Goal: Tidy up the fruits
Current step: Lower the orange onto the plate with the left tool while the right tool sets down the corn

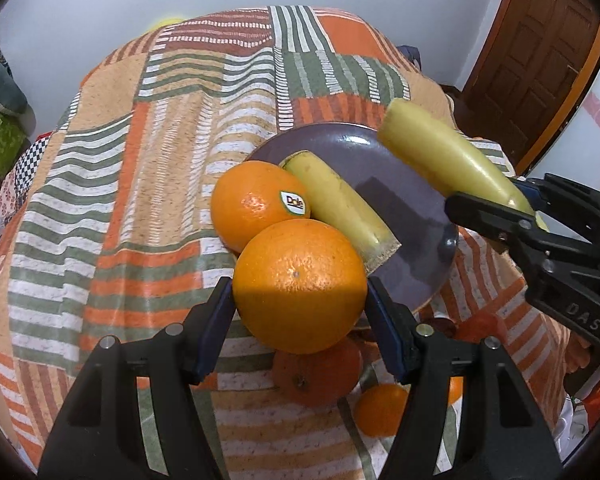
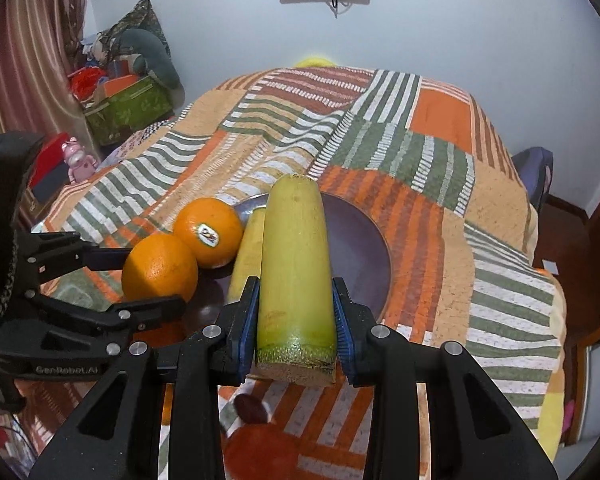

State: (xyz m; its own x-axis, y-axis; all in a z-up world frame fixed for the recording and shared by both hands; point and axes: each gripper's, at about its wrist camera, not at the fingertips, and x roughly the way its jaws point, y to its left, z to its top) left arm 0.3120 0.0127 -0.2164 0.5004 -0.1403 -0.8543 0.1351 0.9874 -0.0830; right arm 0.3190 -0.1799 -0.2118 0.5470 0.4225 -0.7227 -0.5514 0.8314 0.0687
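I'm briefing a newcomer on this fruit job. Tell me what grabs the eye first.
The left gripper clamps a big orange beside the purple plate. The right gripper holds a yellow-green cut stalk above that plate, where a Dole-stickered orange and another stalk piece lie.

Glossy orange round fruit [image 1: 300,286] between blue-padded black jaws, pale yellow-green cut banana piece [image 2: 296,272] between the other blue pads, dull purple plate [image 1: 404,196] ahead, orange-green-white striped patchwork cloth [image 1: 140,168] beneath.

Both grippers, left [image 1: 300,304] and right [image 2: 296,316], clamped, side by side.
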